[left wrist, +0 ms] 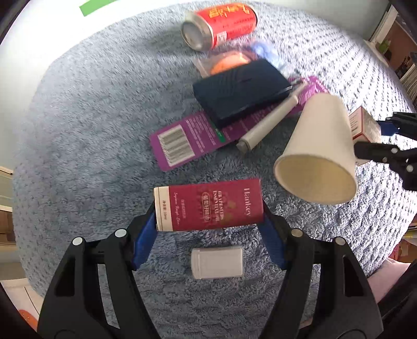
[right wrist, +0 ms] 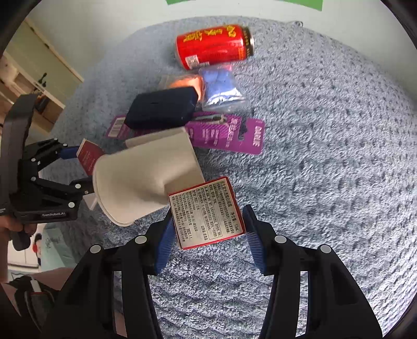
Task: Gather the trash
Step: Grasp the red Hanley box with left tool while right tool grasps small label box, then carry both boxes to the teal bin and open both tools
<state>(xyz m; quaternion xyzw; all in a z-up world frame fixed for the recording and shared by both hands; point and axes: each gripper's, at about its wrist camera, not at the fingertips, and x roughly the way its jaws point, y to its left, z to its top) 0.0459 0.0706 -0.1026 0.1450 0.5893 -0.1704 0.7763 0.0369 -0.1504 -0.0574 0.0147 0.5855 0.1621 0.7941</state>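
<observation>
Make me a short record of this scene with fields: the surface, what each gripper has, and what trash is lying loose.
Surface: blue-grey fluffy rug
Left gripper: closed on the dark red carton, pads at its two ends
Right gripper: closed on the small red-edged box, printed label facing the camera
Loose, far side: red can on its side
Loose, middle: dark blue case overlapping the purple card; white tube; paper cup on its side
Loose, near: white bottle
</observation>
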